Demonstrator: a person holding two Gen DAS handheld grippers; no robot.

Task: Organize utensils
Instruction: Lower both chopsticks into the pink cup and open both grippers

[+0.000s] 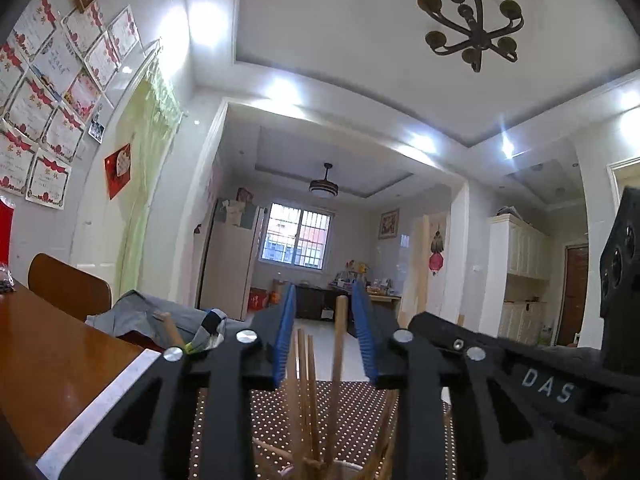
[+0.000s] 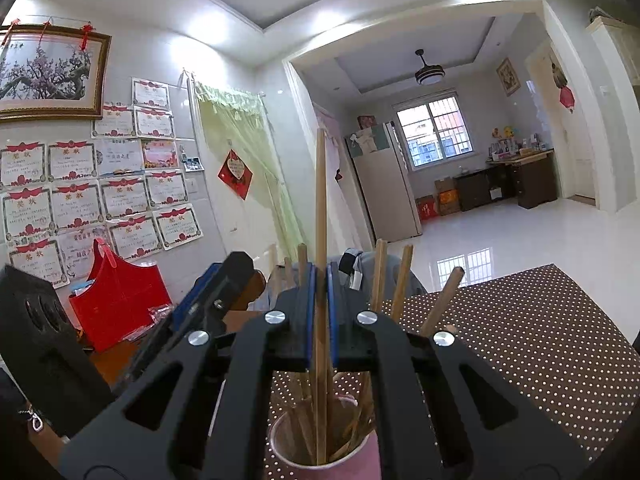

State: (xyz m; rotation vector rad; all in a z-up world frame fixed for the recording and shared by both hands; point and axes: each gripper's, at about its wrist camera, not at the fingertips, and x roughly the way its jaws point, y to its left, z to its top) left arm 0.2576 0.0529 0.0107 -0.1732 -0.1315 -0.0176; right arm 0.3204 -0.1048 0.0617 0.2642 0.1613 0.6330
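Upright in my right gripper [image 2: 320, 268], which is shut on it, stands a long wooden chopstick [image 2: 321, 200] with its lower end inside a pink cup [image 2: 362, 454]. Several more chopsticks [image 2: 400, 280] lean in that cup. My left gripper [image 1: 324, 292] is open just above the same cup [image 1: 352, 467]. One chopstick [image 1: 340, 340] rises between its blue pads [image 1: 285, 336], nearer the right pad, and neither pad presses on it. Other chopsticks [image 1: 304, 380] stand lower in the gap. The two grippers are side by side, and each shows at the edge of the other's view.
The cup sits on a brown dotted mat [image 2: 520, 340] over a wooden table [image 1: 48, 360]. A red bag [image 2: 116, 300] stands at the table's left by the wall. A wooden chair [image 1: 68, 284] with grey cloth [image 1: 160, 316] is behind the table. Open tiled floor [image 2: 500, 232] lies beyond.
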